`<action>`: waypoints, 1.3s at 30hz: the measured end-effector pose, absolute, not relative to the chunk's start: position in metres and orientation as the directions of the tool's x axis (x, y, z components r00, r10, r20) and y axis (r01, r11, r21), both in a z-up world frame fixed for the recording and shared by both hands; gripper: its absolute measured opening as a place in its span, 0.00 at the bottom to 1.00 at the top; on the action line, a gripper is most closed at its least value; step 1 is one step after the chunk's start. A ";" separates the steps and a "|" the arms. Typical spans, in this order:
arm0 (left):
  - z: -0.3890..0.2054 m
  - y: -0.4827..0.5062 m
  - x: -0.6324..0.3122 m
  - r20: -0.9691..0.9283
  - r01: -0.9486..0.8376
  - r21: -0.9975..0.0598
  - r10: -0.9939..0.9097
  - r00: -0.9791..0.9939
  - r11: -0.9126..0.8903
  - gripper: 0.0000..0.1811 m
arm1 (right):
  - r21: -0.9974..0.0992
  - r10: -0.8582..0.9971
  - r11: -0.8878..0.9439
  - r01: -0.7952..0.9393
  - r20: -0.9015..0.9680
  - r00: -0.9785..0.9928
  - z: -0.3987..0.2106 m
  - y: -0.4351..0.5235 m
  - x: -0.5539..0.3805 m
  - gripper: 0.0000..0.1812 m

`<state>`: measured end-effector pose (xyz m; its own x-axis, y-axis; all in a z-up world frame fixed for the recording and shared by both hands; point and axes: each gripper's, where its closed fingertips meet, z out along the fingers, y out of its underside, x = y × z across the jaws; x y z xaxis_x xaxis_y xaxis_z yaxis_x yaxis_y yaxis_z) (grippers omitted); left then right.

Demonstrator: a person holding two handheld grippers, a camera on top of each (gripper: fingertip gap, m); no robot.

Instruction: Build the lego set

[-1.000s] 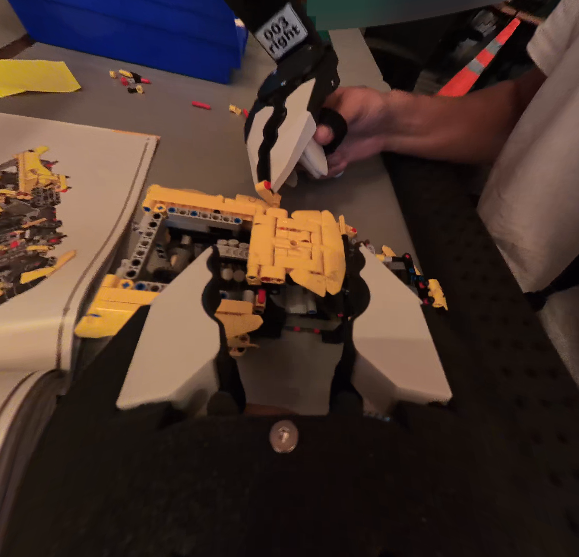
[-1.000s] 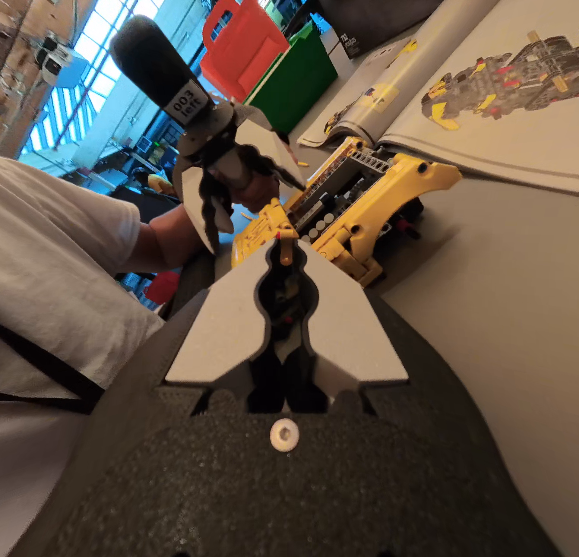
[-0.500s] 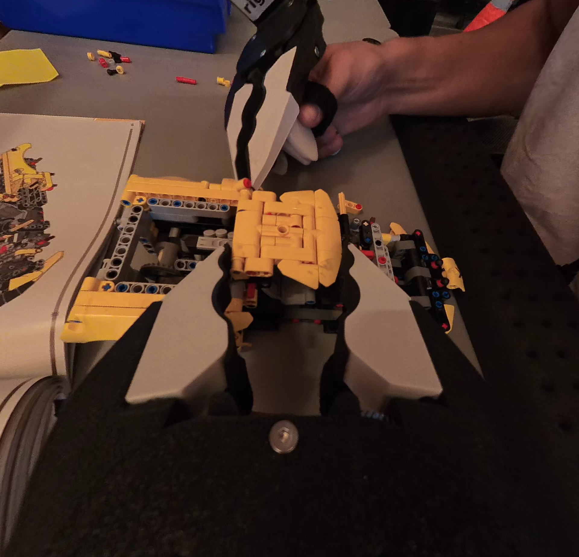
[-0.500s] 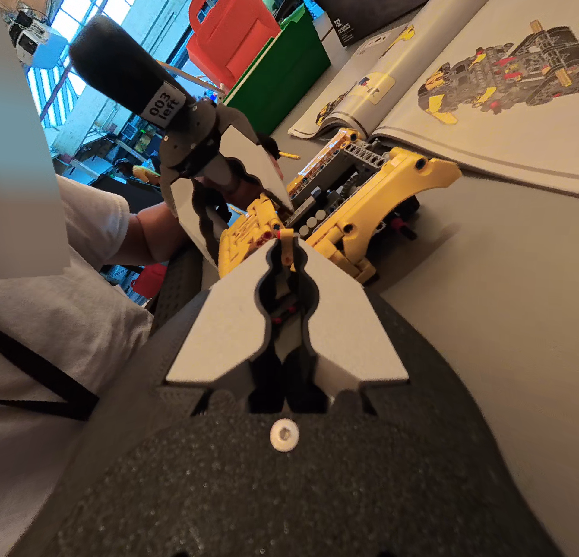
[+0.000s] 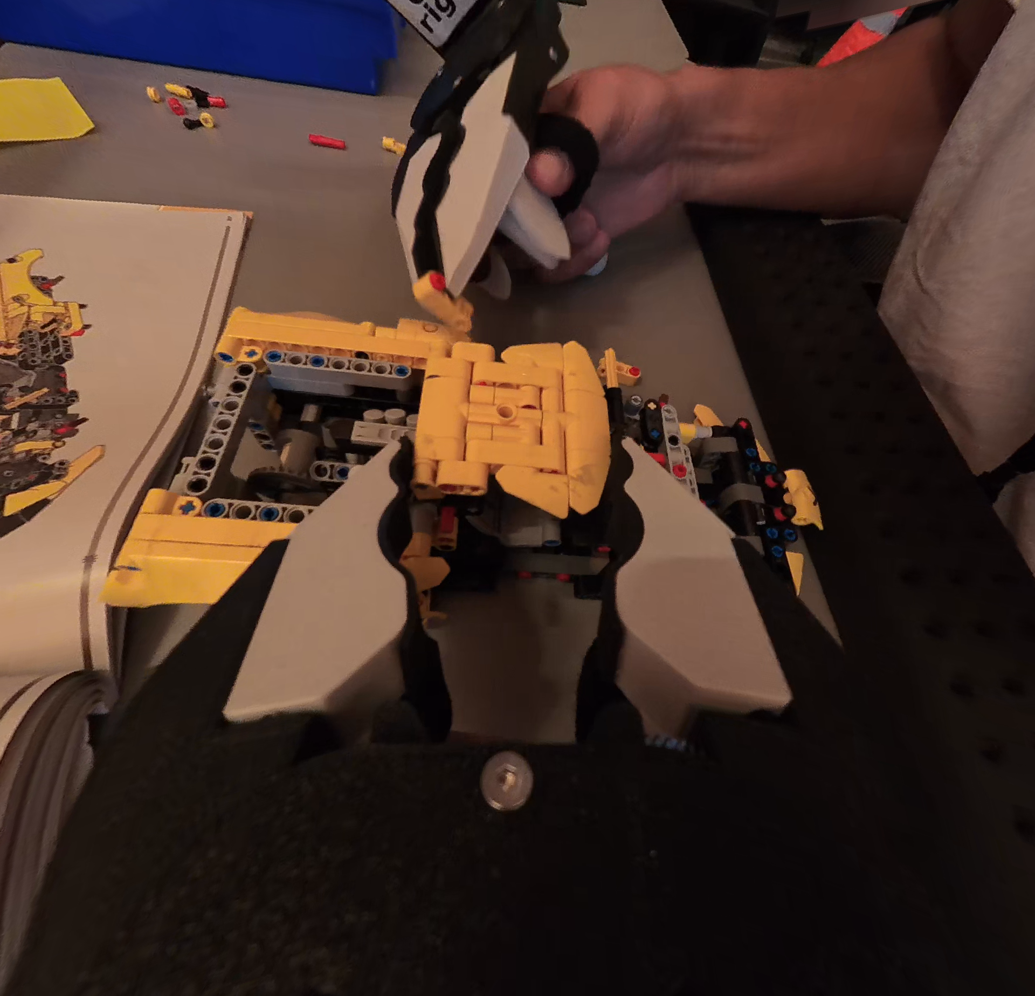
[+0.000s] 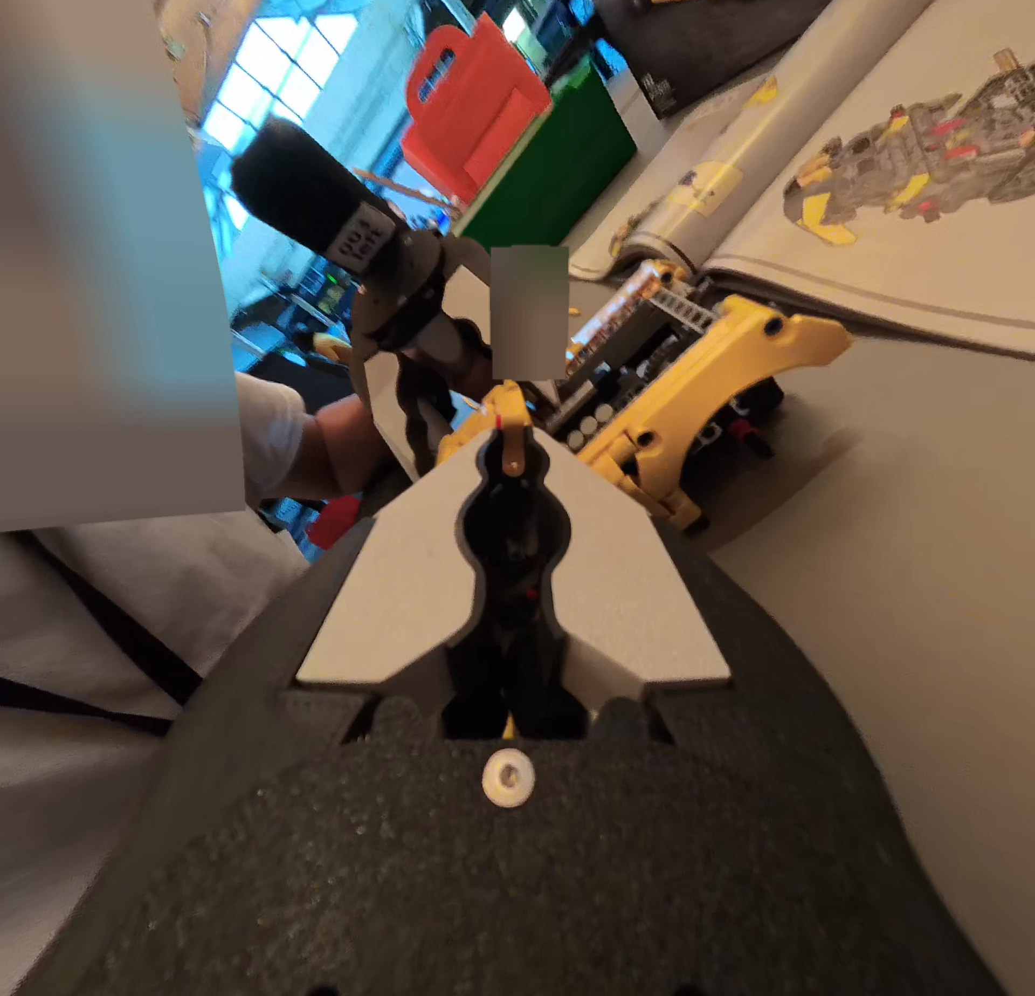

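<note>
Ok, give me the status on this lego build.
Done: the yellow model on the table has its frame and roof panels joined. In hand: the right gripper pinches a small yellow piece just above the model's far edge, while the left gripper straddles the roof, jaws open. Left: seating that piece, and the loose pins lying near the blue bin.

Your instruction booklet (image 5: 112,353) runs off the left edge; your left gripper's (image 5: 512,453) fingers hide the model's (image 5: 504,420) near side.
</note>
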<state>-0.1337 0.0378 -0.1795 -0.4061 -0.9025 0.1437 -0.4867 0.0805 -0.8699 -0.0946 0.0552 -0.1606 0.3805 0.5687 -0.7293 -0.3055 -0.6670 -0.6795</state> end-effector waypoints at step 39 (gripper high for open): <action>-0.159 0.014 -0.128 0.059 -0.508 -0.843 -0.907 -0.416 0.178 0.04 | -0.854 0.846 -0.461 0.240 -0.342 0.409 -0.147 0.026 -0.142 0.05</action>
<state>-0.1280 0.0142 -0.1593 -0.4162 -0.9073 0.0592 -0.5075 0.1778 -0.8431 -0.1418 0.0260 -0.1471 0.4091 0.8461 -0.3416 0.2401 -0.4610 -0.8543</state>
